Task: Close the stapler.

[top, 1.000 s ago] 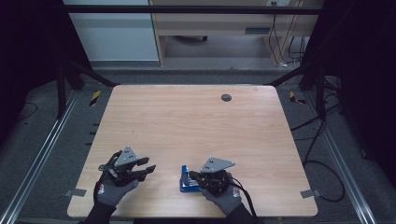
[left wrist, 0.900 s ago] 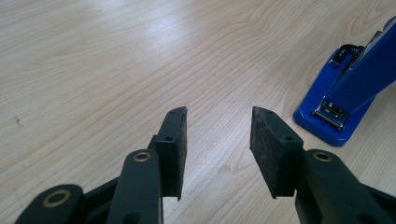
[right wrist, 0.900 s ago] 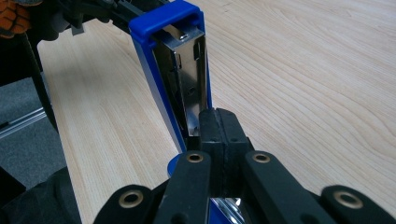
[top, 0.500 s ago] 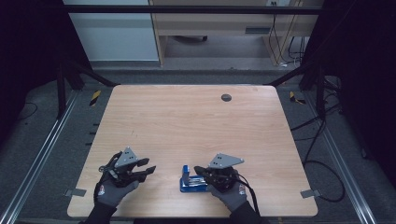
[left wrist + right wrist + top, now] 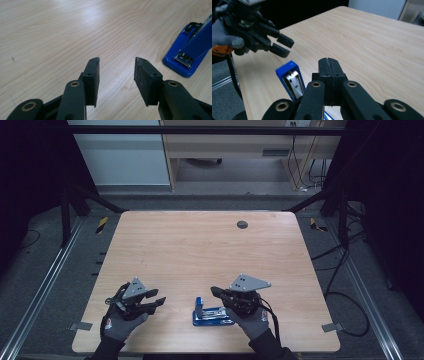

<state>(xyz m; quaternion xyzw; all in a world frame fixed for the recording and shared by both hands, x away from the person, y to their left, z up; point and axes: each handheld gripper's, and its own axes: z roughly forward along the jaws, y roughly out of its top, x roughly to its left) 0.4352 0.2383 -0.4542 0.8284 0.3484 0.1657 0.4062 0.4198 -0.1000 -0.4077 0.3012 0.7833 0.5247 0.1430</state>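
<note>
A blue stapler [image 5: 212, 312] is seen lying flat on the wooden worktop [image 5: 200, 250], near its front edge and between the two hands, with its top arm raised off the base in the left gripper view. The right gripper [image 5: 216, 291] is held just above the stapler; its fingers [image 5: 328, 65] are pressed fully together and nothing is held between them. The left gripper [image 5: 156, 303] is held low over the worktop to the left of the stapler, clear of it, with its fingers [image 5: 92, 75] parted by a moderate gap that is empty. The step in hand is judged to be the grasping of the stapler. For this to be done well, the right fingers should first be opened wider than the stapler's body, then lowered squarely over its sides near the middle, so that it is not tipped or pushed along the smooth surface. If needed, the base could be steadied with the left fingers.
</note>
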